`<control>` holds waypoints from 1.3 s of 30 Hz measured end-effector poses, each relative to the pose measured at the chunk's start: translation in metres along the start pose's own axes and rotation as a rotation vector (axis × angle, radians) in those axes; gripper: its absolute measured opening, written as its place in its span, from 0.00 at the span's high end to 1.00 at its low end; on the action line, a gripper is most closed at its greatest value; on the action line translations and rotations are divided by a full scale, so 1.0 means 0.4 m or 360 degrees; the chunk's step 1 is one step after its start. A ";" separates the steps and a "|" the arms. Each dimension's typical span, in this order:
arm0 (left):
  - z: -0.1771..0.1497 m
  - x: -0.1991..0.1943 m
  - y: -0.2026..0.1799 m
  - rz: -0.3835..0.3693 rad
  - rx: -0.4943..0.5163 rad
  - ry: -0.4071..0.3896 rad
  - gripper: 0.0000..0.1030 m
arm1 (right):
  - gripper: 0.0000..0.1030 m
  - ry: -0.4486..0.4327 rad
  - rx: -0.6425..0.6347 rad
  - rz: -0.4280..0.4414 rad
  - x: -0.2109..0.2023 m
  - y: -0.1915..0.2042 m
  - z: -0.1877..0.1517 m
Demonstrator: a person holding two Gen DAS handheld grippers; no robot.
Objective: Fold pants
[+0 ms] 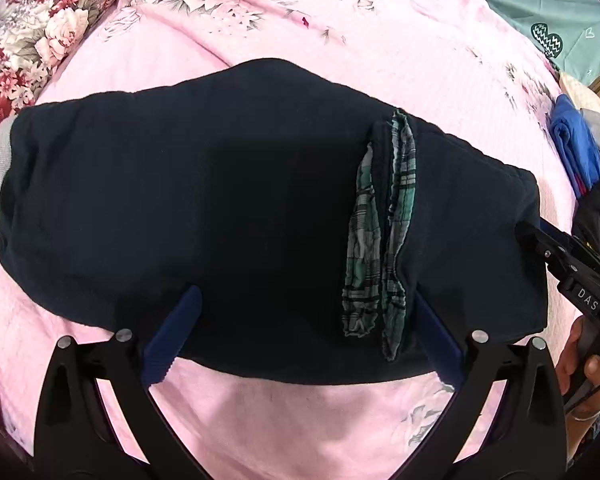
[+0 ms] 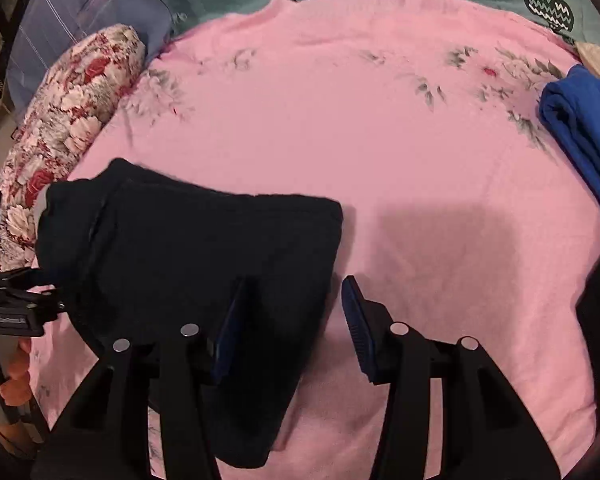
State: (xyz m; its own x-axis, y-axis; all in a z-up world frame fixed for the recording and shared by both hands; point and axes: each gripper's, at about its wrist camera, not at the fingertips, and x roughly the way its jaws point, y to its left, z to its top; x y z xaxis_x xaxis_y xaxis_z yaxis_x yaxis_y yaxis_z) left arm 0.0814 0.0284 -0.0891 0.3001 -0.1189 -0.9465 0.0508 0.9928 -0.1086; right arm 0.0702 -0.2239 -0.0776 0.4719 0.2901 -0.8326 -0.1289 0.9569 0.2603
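My left jaws [image 1: 304, 332] stand apart over the dark pants [image 1: 220, 200]; their tips vanish against the cloth. My right jaws [image 2: 296, 328] gape, gripping nothing; the pink bedspread [image 2: 380, 140] lies beneath.

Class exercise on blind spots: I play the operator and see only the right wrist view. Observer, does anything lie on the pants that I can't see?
Observer: Yes. Two strips of green plaid lining lie across the pants, right of the middle in the left wrist view.
Operator: Are the left tongs gripping anything?
Observer: No. The left tongs are wide open, with their fingers over the pants' near edge.
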 end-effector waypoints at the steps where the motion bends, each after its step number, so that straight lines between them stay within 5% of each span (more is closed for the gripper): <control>1: 0.011 -0.011 -0.008 0.0000 0.0003 -0.0013 0.02 | 0.52 -0.0003 -0.0008 -0.0018 -0.004 0.003 0.002; 4: 0.035 -0.046 -0.026 0.0026 0.0027 -0.0090 0.02 | 0.52 -0.0150 0.0022 -0.0005 -0.056 -0.006 0.004; 8: 0.074 -0.041 -0.049 0.0103 0.0038 -0.0159 0.02 | 0.52 -0.0327 0.0070 0.0245 -0.111 -0.008 0.015; 11: 0.099 0.018 -0.042 0.0240 0.0009 -0.0125 0.02 | 0.52 -0.0202 -0.0002 0.0266 -0.069 0.021 0.008; 14: 0.101 0.045 0.003 0.0088 -0.0118 -0.0070 0.02 | 0.54 -0.0069 -0.0101 0.0122 -0.009 0.046 0.000; 19: 0.073 -0.052 0.037 0.0044 -0.0073 -0.0134 0.02 | 0.52 -0.0124 0.0013 0.0245 -0.030 0.017 0.000; 26: 0.006 -0.190 0.226 0.0255 -0.0241 -0.0340 0.02 | 0.51 -0.0227 0.0063 0.0301 -0.067 0.002 0.005; 35: -0.045 -0.153 0.376 0.0254 -0.0545 -0.0276 0.02 | 0.51 -0.0197 -0.0098 0.0485 -0.061 0.086 -0.011; 39: -0.043 -0.172 0.337 0.0251 -0.0443 -0.0338 0.02 | 0.51 -0.0153 -0.0062 0.0530 -0.047 0.079 -0.011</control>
State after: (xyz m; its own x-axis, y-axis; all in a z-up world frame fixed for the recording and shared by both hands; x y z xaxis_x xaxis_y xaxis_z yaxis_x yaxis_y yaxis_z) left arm 0.0511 0.1707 -0.0437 0.4759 0.0643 -0.8771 -0.2638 0.9618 -0.0727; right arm 0.0532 -0.1989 -0.0558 0.4780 0.5853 -0.6549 -0.3216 0.8105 0.4896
